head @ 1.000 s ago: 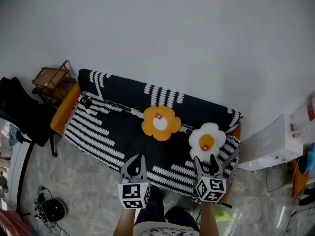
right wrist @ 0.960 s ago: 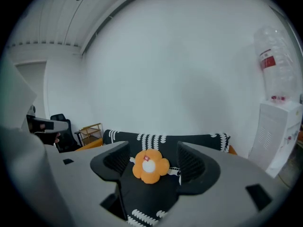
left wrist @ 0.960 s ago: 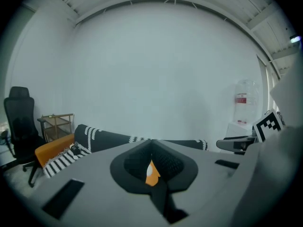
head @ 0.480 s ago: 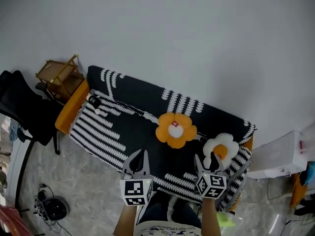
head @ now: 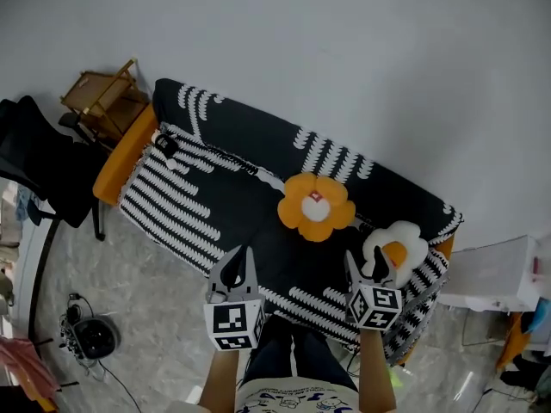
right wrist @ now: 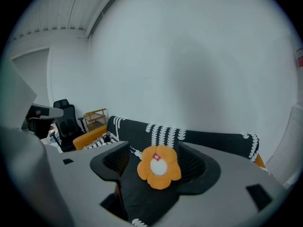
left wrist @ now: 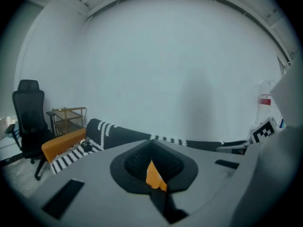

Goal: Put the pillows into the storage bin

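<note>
Left gripper (head: pixel 238 267): the jaw tips meet. A thin slit is open behind them, and a sliver of orange shows through it. Nothing is clamped. Right gripper (head: pixel 365 267): the jaws are spread apart with nothing between the pads. Its own view frames the orange flower pillow (right wrist: pixel 159 167) in the gap, well beyond the tips.

The person holds both grippers side by side over the front edge of the sofa (head: pixel 198 200), which carries a black cover with white stripes. Orange flower pillow, white centre: on the middle of the seat, at the foot of the backrest. White flower pillow (head: pixel 398 243), orange centre: at the right end of the seat, near the armrest and apart from the orange one. In the head view the right gripper's jaws overlap its near edge; contact cannot be determined.

Left of the sofa: a wooden rack (head: pixel 102 100) by the wall, with a black office chair (head: pixel 39 175) just beside it. A white box-like unit (head: pixel 486 274) stands right of the sofa
</note>
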`<state>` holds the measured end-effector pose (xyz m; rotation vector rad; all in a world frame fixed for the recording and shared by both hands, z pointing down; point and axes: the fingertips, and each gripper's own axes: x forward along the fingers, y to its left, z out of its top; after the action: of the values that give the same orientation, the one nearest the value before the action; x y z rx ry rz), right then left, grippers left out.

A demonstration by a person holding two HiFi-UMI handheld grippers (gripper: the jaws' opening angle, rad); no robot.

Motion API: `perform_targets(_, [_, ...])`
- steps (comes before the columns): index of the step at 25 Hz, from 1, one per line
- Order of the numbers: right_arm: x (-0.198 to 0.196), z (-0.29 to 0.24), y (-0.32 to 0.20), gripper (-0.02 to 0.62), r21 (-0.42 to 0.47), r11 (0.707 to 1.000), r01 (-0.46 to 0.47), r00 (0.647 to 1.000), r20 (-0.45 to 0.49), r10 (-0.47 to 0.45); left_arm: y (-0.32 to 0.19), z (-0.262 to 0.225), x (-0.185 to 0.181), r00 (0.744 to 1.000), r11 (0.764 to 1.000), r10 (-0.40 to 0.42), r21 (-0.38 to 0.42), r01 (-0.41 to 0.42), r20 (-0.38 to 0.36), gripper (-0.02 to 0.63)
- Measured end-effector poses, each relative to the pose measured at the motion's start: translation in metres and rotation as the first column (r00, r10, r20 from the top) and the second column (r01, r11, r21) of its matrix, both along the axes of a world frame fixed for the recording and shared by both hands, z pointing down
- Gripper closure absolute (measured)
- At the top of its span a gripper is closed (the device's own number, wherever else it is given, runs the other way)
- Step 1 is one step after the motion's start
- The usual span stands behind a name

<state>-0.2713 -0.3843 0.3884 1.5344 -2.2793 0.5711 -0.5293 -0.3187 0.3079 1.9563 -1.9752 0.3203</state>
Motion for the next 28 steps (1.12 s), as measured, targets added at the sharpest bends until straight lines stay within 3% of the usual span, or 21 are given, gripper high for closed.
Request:
perform_targets(10, [0.021, 0.097, -0.067, 0.262, -0.110, 0.991, 0.075, 0.997, -0.024, -0.078, -0.050, 0.067, 0.018, 0.997, 0.992, -0.082, -0.099, 0.082, 0.008, 0.592])
perform_targets(18, [0.028, 0.184, -0.125, 0.262, -0.179, 0.970, 0.164, 0.984, -0.045, -0.174, -0.091, 0.130, 0.038, 0.997, 0.982, -0.071, -0.175, 0.076, 0.033, 0.592])
perform_targets(28, [0.030, 0.296, -0.175, 0.253, -0.274, 0.939, 0.206, 0.967, -0.088, -0.238, -0.112, 0.212, 0.053, 0.997, 0.957, -0.076, -0.279, 0.078, 0.018, 0.592])
